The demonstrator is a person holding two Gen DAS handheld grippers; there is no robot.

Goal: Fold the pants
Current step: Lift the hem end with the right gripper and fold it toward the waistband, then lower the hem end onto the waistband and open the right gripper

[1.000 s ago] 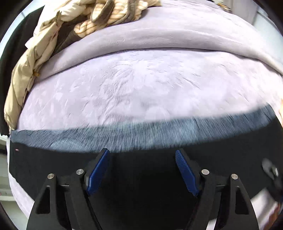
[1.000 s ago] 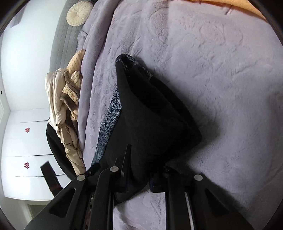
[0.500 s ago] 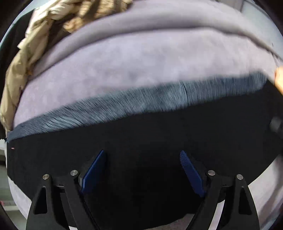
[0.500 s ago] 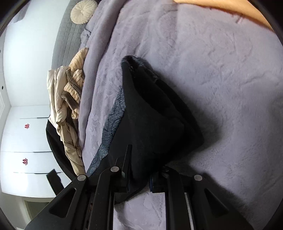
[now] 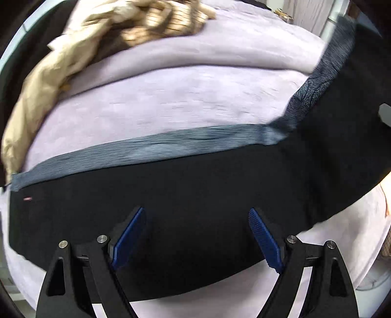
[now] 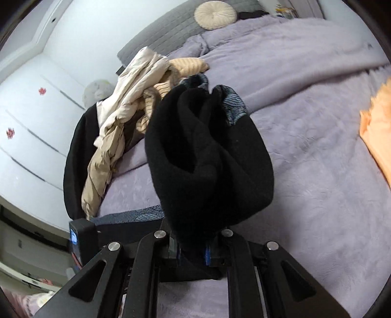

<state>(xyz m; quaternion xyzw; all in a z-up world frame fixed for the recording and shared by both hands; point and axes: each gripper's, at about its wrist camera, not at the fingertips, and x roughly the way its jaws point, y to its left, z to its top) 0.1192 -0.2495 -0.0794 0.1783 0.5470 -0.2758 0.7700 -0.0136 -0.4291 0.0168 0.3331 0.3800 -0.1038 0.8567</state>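
The black pants (image 5: 195, 195) with a blue-grey patterned lining strip lie across the lilac bed cover (image 5: 158, 102). My left gripper (image 5: 195, 234) is open, its blue pads (image 5: 129, 234) spread just above the flat black cloth, holding nothing. At the right of this view one end of the pants rises off the bed. My right gripper (image 6: 191, 254) is shut on that end of the pants (image 6: 207, 159) and holds a bunched black bundle up above the bed, with the lining showing at its top.
A heap of beige and striped clothes (image 6: 127, 117) and a dark garment (image 6: 75, 146) lie at the bed's far side. An orange cloth (image 6: 376, 132) lies at the right. A round cushion (image 6: 215, 13) rests by the grey headboard. White cupboard doors (image 6: 29, 117) stand behind.
My right gripper has lifted the pants end up off the bed and swung toward the headboard. The left gripper stays open over the flat part, and the cloth's right end now rises.
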